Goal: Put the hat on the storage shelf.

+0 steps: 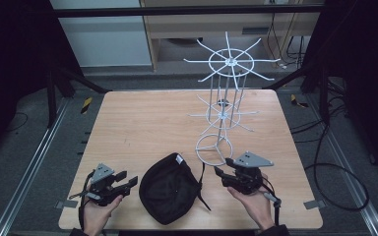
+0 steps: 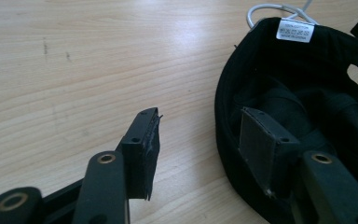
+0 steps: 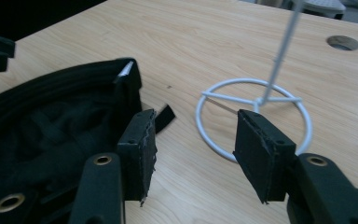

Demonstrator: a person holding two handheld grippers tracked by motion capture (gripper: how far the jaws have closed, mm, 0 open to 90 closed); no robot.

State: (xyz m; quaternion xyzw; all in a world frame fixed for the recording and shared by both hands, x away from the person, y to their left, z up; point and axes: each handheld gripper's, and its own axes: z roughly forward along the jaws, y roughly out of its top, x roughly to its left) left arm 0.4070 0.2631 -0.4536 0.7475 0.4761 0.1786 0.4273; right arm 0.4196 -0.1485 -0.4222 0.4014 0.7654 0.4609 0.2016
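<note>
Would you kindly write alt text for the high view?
A person's hands hold the open left gripper and open right gripper either side of an upturned black cap on a wooden table, with a white wire rack behind.

The black cap (image 1: 170, 187) is cut by the right edge in the left gripper view, its white label (image 2: 295, 30) too small to read (just grey lines). In the right gripper view the white wire stand (image 3: 261, 100) loses its pole off the top. From the high view, both forearms run off the bottom edge.
</note>
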